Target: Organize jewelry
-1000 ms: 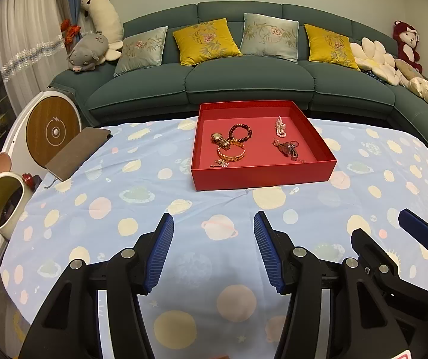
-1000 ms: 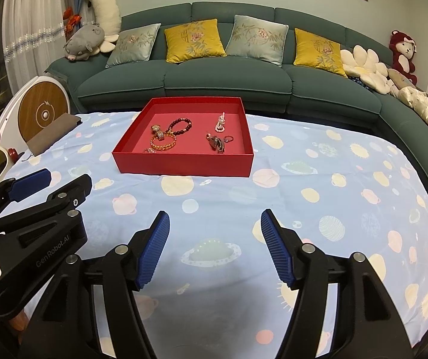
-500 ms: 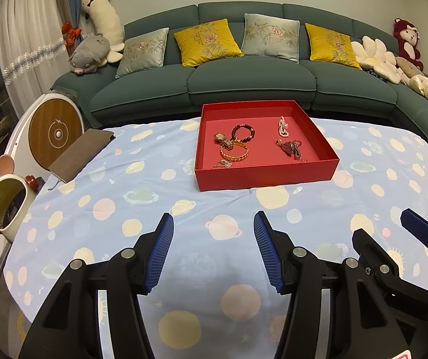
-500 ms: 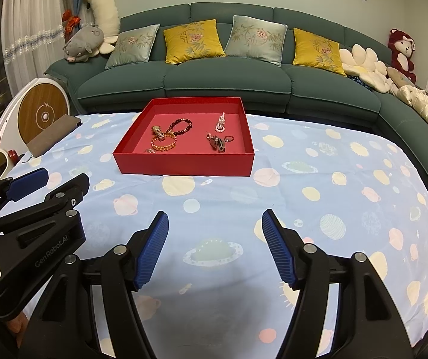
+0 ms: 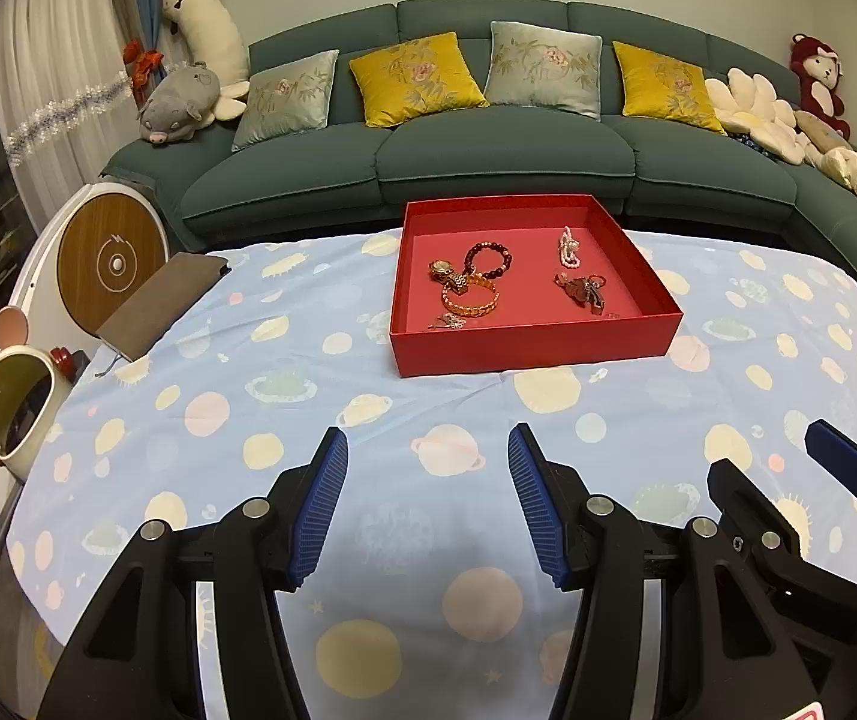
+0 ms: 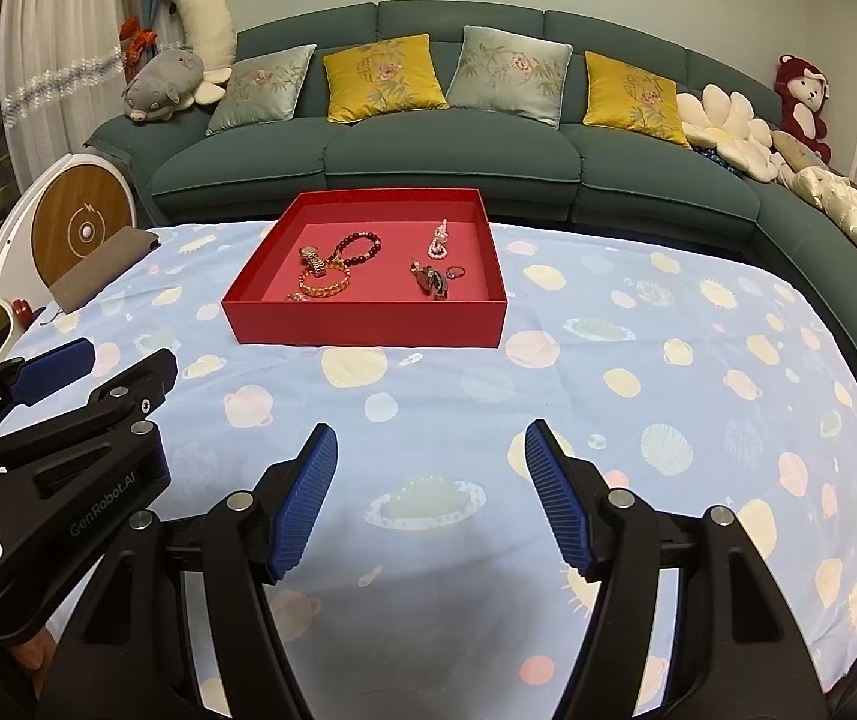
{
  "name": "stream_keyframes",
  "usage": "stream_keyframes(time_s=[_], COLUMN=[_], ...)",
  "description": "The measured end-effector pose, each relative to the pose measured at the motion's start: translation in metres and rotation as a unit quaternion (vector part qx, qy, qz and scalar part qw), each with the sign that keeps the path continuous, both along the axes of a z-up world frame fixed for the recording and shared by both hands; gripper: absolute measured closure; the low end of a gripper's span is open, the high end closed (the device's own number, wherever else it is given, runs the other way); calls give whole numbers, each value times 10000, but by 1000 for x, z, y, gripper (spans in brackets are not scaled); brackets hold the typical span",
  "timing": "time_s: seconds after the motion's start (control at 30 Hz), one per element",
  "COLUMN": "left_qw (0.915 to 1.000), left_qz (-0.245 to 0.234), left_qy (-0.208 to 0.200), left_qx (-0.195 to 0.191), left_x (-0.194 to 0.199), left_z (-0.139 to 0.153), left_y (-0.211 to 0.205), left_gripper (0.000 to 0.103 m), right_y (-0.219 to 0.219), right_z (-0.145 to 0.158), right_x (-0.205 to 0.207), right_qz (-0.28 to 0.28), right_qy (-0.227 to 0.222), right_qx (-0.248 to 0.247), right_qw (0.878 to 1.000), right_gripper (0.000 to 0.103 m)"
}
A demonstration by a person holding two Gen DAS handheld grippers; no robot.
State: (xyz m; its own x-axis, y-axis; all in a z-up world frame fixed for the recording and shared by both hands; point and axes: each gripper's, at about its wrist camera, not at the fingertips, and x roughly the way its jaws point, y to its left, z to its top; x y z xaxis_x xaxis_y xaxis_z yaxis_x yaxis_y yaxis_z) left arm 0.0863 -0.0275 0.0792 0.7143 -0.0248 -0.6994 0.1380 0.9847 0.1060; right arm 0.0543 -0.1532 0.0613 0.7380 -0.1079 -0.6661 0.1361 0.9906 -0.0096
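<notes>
A shallow red tray (image 5: 524,348) (image 6: 368,333) stands on the planet-print cloth, well ahead of both grippers. In it lie a dark bead bracelet (image 5: 489,259) (image 6: 362,247), a gold watch (image 5: 449,273) (image 6: 314,261), an orange-gold bangle (image 5: 470,300) (image 6: 324,285), a pink pearl piece (image 5: 569,247) (image 6: 439,240), a dark red tangle (image 5: 584,291) (image 6: 431,282) and a small ring (image 6: 456,271). My left gripper (image 5: 428,498) is open and empty above the cloth. My right gripper (image 6: 431,498) is open and empty too, beside it.
A green sofa (image 5: 488,144) with cushions runs behind the table. A brown notebook (image 5: 161,303) lies at the cloth's left edge, by a round wooden-faced device (image 5: 110,264) and a cream mirror (image 5: 14,414). The cloth (image 6: 608,408) reaches right toward the sofa corner.
Both views have drifted slightly; the tray sits a touch lower and nearer in frame. Both grippers stay open and empty.
</notes>
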Motion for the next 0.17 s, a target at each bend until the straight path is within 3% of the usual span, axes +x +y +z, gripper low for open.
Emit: stream_keyframes(time_s=[0.17], left_qw=[10000], left_qz=[24], left_qy=[35], left_qx=[-40], left_x=[1], left_z=[-2], left_y=[2], left_gripper=[50], right_y=[-1], right_z=[-1], right_x=[0], right_qz=[-51], right_qy=[15], right_qx=[-14], right_qw=[10000], right_gripper=[38])
